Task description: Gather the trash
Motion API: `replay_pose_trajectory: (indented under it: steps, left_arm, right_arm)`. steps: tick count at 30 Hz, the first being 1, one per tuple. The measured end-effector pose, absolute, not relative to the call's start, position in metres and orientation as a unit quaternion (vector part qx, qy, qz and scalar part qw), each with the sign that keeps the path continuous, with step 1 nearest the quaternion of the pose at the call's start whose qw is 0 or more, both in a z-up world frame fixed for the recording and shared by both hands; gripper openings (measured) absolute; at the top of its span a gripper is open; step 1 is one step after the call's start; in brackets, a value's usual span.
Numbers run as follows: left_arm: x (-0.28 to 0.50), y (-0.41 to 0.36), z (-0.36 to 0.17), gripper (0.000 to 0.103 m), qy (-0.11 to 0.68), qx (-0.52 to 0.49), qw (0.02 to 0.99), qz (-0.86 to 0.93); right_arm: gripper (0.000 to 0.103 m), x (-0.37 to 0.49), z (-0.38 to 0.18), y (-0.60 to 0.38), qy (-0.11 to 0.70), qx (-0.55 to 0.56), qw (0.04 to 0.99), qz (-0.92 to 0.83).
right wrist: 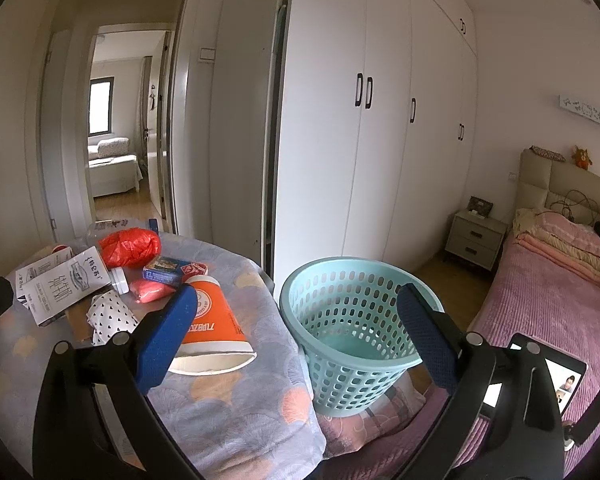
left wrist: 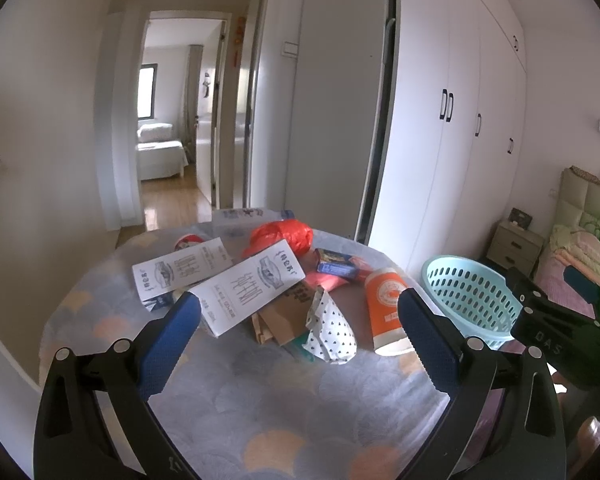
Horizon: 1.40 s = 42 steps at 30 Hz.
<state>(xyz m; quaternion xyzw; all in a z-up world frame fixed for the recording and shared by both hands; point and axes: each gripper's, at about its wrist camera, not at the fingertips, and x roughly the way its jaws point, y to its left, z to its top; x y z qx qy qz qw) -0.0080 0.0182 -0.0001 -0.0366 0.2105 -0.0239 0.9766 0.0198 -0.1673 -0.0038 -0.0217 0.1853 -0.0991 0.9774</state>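
Trash lies piled on a round table with a patterned cloth (left wrist: 284, 408): two white printed cartons (left wrist: 252, 292), an orange paper cup (left wrist: 386, 312) on its side, a crumpled dotted wrapper (left wrist: 332, 330), brown cardboard (left wrist: 288, 316), a red plastic bag (left wrist: 282, 234) and a blue box (left wrist: 336, 266). My left gripper (left wrist: 300, 336) is open and empty, just short of the pile. My right gripper (right wrist: 300, 332) is open and empty, between the orange cup (right wrist: 212, 324) and a light blue perforated basket (right wrist: 352, 320), which stands right of the table.
The basket (left wrist: 470, 300) sits on a cushioned seat beside the table's right edge. A pink bed (right wrist: 548, 300) with a tablet (right wrist: 548, 372) lies at the right. White wardrobes (right wrist: 380, 120) stand behind. A doorway (left wrist: 176, 120) opens at the back left.
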Motion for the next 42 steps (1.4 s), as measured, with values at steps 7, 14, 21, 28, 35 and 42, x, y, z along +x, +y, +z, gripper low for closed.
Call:
replay_pose_trajectory:
  steps: [7, 14, 21, 28, 35, 42]
  left_arm:
    - [-0.007, 0.022, 0.001, 0.095, 0.211, -0.040, 0.977, -0.022]
    - [-0.003, 0.034, 0.002, 0.095, 0.212, -0.046, 0.976, -0.015]
    - [0.003, 0.051, 0.000, 0.095, 0.222, -0.049, 0.974, -0.008]
    - [0.026, 0.086, -0.013, 0.095, 0.257, -0.049, 0.965, -0.009]
    - [0.070, 0.105, -0.027, 0.095, 0.291, -0.026, 0.955, -0.045]
    - [0.120, 0.107, -0.041, 0.089, 0.331, -0.013, 0.940, -0.080]
  right_arm:
    - [0.095, 0.022, -0.005, -0.163, 0.186, -0.025, 0.977, -0.096]
    - [0.092, 0.027, -0.005, -0.160, 0.192, -0.028, 0.977, -0.090]
    - [0.092, 0.031, -0.005, -0.157, 0.196, -0.028, 0.977, -0.079]
    - [0.088, 0.039, -0.008, -0.162, 0.210, -0.024, 0.975, -0.062]
    - [0.070, 0.069, -0.028, -0.167, 0.266, 0.000, 0.964, -0.022]
    - [0.070, 0.094, -0.044, -0.165, 0.294, 0.010, 0.956, 0.008]
